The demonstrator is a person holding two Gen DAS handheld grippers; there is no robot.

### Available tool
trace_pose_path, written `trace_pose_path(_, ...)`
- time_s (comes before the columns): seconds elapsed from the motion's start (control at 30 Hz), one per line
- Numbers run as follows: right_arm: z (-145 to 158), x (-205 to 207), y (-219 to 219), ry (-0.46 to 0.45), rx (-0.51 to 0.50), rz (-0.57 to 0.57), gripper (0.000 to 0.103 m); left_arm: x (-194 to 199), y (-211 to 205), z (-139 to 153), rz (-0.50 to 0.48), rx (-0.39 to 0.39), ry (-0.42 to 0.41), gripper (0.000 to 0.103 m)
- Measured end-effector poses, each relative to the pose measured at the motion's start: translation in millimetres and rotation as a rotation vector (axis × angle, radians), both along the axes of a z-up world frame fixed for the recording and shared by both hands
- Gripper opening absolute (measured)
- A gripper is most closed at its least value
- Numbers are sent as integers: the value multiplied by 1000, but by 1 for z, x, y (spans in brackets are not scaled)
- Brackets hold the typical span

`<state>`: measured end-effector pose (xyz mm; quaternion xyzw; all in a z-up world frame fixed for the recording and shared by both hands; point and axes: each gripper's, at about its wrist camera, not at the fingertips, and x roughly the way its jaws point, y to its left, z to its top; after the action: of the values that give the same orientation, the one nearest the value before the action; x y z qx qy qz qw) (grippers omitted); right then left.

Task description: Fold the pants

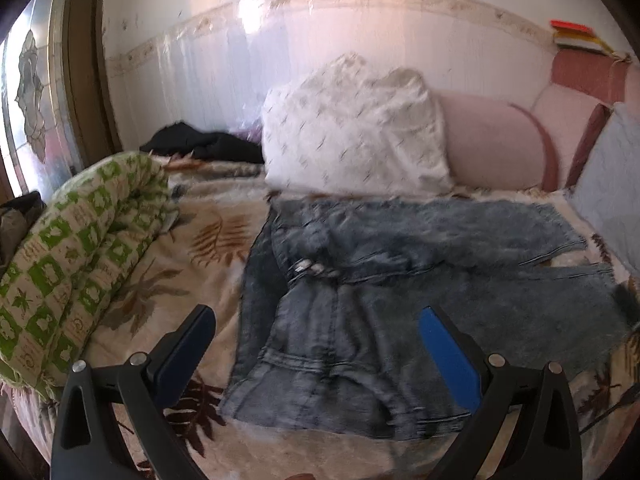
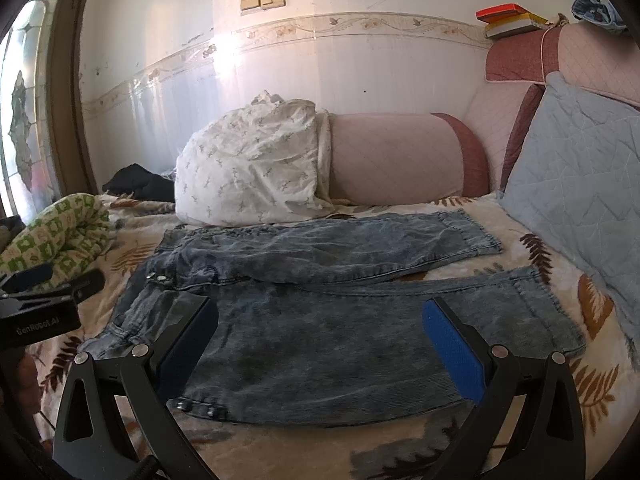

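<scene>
Faded blue denim pants (image 2: 320, 304) flat on the leaf-print blanket (image 2: 552, 256), legs slightly splayed, both grippers wide.

White tiled wall (image 2: 360, 72) with floral border, stained-glass window (image 2: 24, 120), pink headboard (image 2: 400, 156)

We find open bedspread (image 2: 132, 256) left of the pants (image 2: 320, 320). Far side blocked: white pillow (image 2: 252, 168) touching upper leg, pink bolster (image 2: 396, 160) beside it. Rt side closed by blue cushion (image 2: 580, 184); green quilt roll (image 1: 72, 248) bounds left.
</scene>
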<state>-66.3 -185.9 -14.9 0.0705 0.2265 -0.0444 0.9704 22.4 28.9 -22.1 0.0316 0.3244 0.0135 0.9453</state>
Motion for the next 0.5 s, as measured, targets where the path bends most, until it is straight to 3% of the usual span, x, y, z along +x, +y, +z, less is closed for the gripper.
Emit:
trace_pose_path(0.1, 3, 1, -21, 0, -11, -59, 103, 15, 22, -9, 53, 1, 31, 103)
trace_pose_path(0.23, 2, 5, -74, 31, 80, -152, 103, 31, 48, -20, 133, -10, 65, 103)
trace_pose_path(0.33, -2, 11, -107, 64, 86, -211, 103, 38, 58, -28, 172, -19, 82, 103)
trace_pose_path(0.5, -14, 21, -156, 116, 124, -263, 103, 48, 55, -39, 151, -26, 113, 103)
